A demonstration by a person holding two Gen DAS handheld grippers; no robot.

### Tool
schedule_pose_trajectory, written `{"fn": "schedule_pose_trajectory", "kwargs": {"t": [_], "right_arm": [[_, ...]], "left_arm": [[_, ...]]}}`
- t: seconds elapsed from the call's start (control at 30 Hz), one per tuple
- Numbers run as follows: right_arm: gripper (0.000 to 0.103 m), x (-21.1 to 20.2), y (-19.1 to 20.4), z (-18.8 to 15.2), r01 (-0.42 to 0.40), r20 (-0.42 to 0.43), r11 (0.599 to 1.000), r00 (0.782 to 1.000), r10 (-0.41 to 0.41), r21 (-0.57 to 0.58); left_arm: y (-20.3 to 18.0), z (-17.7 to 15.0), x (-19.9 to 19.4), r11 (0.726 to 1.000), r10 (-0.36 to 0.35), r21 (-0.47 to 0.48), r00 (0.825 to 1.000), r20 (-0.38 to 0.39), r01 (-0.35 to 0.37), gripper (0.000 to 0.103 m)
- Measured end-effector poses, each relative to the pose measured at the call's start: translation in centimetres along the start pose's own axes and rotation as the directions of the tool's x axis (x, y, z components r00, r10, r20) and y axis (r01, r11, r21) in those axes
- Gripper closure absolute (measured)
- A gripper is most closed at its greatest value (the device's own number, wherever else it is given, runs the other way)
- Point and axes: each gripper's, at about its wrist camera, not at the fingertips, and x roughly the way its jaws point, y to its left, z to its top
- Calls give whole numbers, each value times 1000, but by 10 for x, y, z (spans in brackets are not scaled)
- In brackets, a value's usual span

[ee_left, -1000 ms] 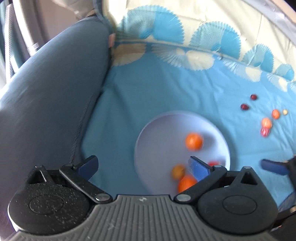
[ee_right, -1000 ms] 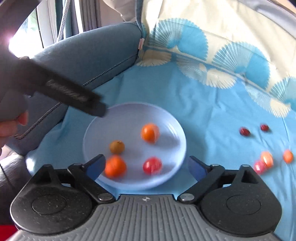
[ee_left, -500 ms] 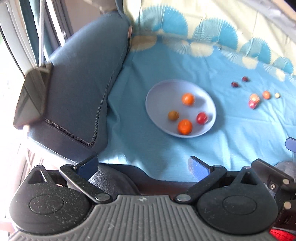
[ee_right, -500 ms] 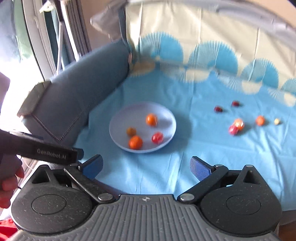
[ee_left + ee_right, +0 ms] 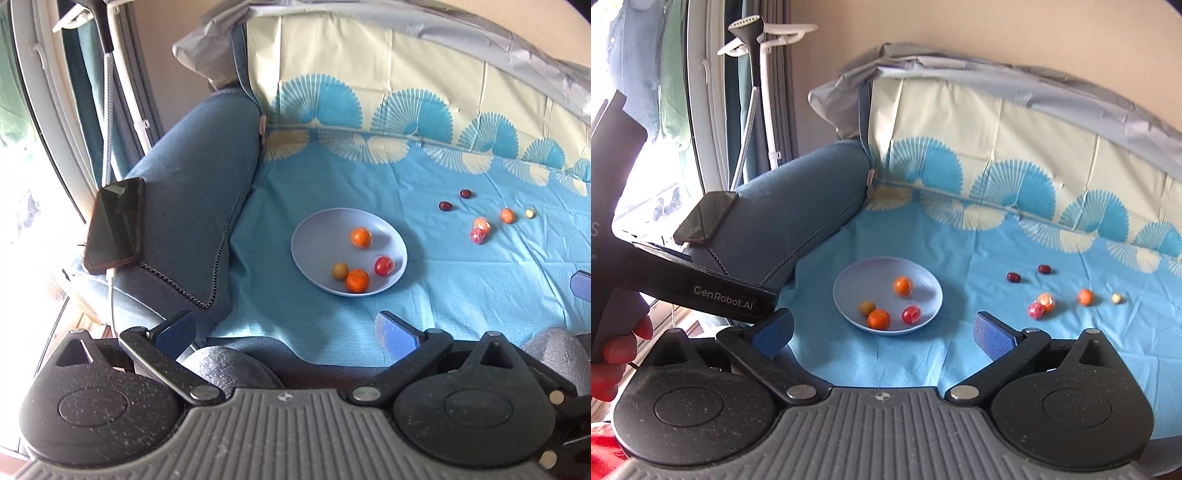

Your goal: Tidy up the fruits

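Note:
A pale blue plate (image 5: pixel 317 236) (image 5: pixel 864 280) lies on the blue cloth and holds several fruits: two oranges (image 5: pixel 361 237) (image 5: pixel 903 286), a red fruit (image 5: pixel 384 266) (image 5: pixel 911 314) and a small brown one (image 5: pixel 340 270) (image 5: pixel 867 308). Several loose fruits (image 5: pixel 480 229) (image 5: pixel 1043 304) lie on the cloth to the plate's right, among them two dark red ones (image 5: pixel 445 206) (image 5: pixel 1013 277). My left gripper (image 5: pixel 284 330) and right gripper (image 5: pixel 882 332) are both open and empty, well back from the plate.
A blue sofa armrest (image 5: pixel 192 206) (image 5: pixel 798 206) rises left of the cloth, with a phone (image 5: pixel 114 225) (image 5: pixel 705 219) lying on it. The patterned backrest (image 5: pixel 406 96) stands behind. The left gripper's body (image 5: pixel 701 291) crosses the right wrist view.
Both grippers have pulled back and up from close over the plate. The whole sofa seat, armrest and phone have come into view. The fruits have not moved.

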Motion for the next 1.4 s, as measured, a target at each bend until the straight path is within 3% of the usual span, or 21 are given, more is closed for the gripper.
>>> {"fn": "schedule_pose_trajectory", "kwargs": {"t": [0.57, 1.07, 1.4], "right_arm": [[1, -18, 2, -5, 22, 32, 1000, 999, -22, 2], [1, 1, 4, -6, 41, -6, 999, 999, -41, 11], [1, 21, -16, -12, 49, -52, 996, 998, -45, 81]], "left_arm": [[4, -6, -19, 1000, 12, -2, 999, 37, -12, 0], [10, -1, -1, 1000, 11, -6, 1000, 0, -11, 0], [4, 5, 21, 999, 32, 4, 998, -51, -32, 0]]}}
